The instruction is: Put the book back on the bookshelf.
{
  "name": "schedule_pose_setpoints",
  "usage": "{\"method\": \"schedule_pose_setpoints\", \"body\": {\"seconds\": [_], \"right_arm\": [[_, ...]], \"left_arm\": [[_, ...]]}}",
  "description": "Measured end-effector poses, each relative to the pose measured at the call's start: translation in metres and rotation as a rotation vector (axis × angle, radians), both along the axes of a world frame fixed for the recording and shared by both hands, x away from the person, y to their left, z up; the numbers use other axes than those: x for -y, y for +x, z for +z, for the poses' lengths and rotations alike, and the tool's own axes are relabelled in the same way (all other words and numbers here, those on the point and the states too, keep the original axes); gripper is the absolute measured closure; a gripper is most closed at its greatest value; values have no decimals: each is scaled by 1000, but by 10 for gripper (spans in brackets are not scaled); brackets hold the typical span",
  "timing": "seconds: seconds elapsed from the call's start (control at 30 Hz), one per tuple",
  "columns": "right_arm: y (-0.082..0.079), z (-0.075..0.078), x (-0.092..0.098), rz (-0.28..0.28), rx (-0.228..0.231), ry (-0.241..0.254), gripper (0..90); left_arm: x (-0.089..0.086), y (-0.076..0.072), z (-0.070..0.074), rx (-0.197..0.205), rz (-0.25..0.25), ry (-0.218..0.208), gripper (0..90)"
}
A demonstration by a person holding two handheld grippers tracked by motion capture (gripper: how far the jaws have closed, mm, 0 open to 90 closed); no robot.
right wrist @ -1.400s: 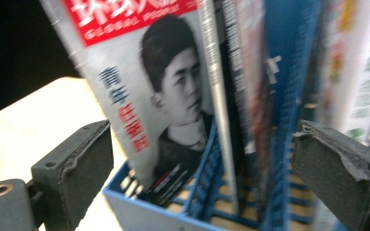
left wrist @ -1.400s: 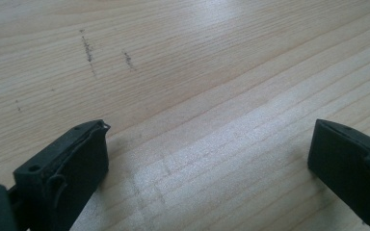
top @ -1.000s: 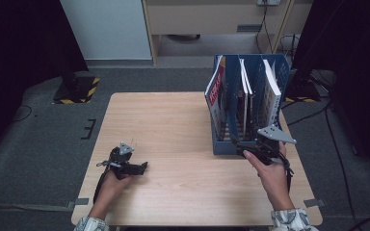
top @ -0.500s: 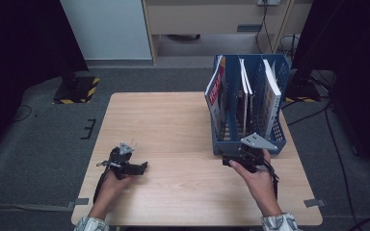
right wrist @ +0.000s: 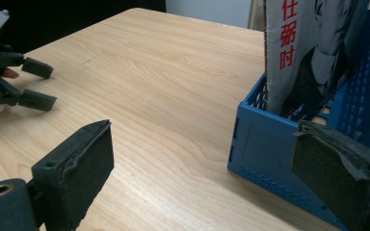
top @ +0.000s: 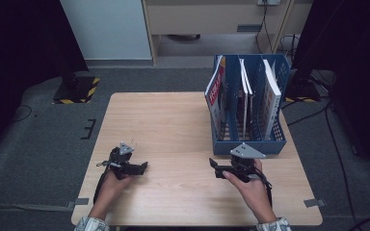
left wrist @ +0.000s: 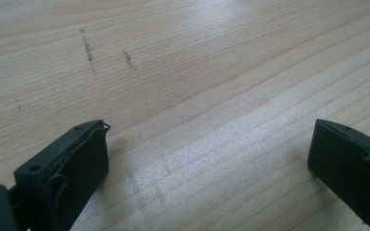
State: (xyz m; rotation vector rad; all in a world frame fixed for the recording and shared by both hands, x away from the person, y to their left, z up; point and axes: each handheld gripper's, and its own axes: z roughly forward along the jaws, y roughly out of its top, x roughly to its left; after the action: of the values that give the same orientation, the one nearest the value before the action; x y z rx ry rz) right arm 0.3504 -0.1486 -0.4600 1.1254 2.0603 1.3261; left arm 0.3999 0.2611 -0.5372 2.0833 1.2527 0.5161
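Right gripper (top: 215,170) has pulled back from the blue file rack (top: 248,147) onto the table (top: 173,125), jaws wide, empty. Left gripper (top: 142,167) unmoved, open. 3 magazines (top: 215,91) already filed; looks finished.

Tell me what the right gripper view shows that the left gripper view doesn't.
In the right gripper view: the blue file rack, a magazine with red characters standing in it, and farther off the left hand-held gripper, its jaws apart. In the left gripper view: a close look at dark scuff marks on the wood. Both share the pale wooden table and a pair of black jaws standing open with nothing between them.
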Motion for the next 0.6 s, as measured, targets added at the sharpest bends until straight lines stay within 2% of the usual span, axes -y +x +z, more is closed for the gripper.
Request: {"method": "schedule_pose_setpoints", "body": {"seconds": [0.17, 0.33, 0.6], "right_arm": [[-8, -7, -3, 21, -22, -8, 80], [-13, -17, -10, 53, -52, -37, 83], [-14, -29, -32, 114, -72, -90, 85]], "left_arm": [[0, 0, 0, 0, 0, 0, 0], [0, 0, 0, 0, 0, 0, 0], [0, 0, 0, 0, -1, -1, 0]]}}
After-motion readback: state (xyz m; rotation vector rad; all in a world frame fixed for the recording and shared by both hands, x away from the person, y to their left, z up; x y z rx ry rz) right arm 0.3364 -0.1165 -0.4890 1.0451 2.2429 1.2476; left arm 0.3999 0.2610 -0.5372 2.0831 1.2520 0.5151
